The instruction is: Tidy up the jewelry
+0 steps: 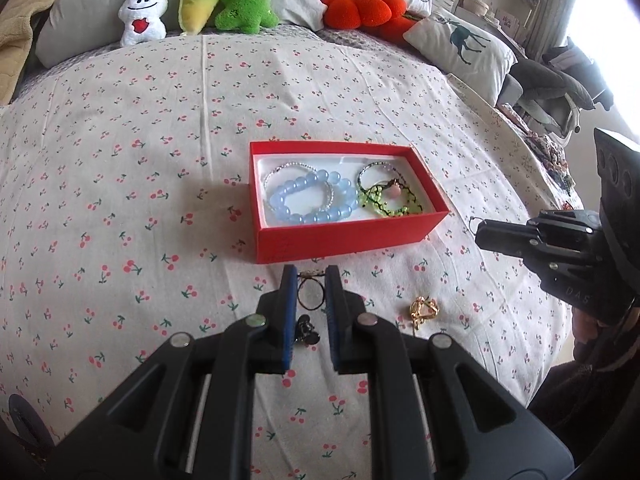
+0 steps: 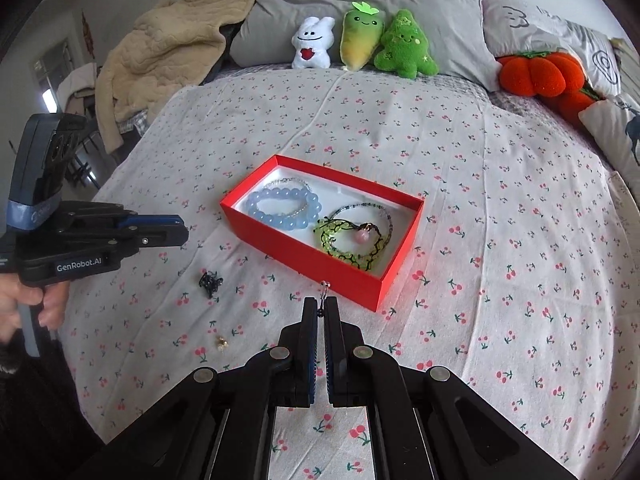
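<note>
Left tongs (image 1: 311, 280) grip ring (image 1: 311, 293) | right tongs (image 2: 320, 304) pinch earring (image 2: 324, 289), hidden leftward

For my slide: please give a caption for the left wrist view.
Left gripper pinching a ring before a red box of bracelets.

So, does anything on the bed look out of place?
Yes: a gold piece and a small black piece lie loose on the cherry-print sheet, outside the red box holding the bracelets.
</note>
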`<control>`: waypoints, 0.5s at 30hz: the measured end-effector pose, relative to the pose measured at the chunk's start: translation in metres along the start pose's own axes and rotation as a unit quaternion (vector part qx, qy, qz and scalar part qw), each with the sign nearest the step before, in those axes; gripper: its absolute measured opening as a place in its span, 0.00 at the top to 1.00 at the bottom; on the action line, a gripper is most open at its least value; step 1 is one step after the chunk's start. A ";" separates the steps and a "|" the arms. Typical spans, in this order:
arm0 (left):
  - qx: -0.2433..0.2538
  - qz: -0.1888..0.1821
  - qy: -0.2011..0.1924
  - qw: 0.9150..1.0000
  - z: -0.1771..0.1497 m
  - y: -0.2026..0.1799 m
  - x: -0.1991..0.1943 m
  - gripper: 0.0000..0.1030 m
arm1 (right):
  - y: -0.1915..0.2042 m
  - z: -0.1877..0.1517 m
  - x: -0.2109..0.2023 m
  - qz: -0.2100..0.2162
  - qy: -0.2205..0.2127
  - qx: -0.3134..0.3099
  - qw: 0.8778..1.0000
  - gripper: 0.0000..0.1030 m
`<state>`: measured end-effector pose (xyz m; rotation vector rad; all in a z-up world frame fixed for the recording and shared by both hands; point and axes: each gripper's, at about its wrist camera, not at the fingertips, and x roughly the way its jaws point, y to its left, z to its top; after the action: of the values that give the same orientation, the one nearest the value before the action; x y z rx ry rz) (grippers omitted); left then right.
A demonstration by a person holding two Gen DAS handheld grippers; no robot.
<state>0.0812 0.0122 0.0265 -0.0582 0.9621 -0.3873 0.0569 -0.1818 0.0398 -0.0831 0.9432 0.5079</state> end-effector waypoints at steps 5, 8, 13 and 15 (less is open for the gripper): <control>-0.013 -0.008 -0.007 1.000 0.021 -0.006 0.016 0.85 | -0.010 0.016 0.012 -0.006 -0.004 0.023 1.000 0.97; -0.025 -0.013 -0.007 1.000 0.030 -0.008 0.028 0.85 | -0.017 0.023 0.021 -0.005 -0.002 0.042 0.999 0.97; -0.049 -0.013 0.005 0.999 0.039 -0.003 0.051 0.85 | -0.024 0.032 0.037 -0.002 0.006 0.063 0.998 0.97; -0.059 -0.017 0.012 0.998 0.041 0.001 0.057 0.85 | -0.024 0.033 0.042 -0.002 0.010 0.065 0.998 0.97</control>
<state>0.1434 -0.0118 0.0049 -0.1764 1.0089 -0.3628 0.1128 -0.1773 0.0224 0.0284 0.9937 0.4415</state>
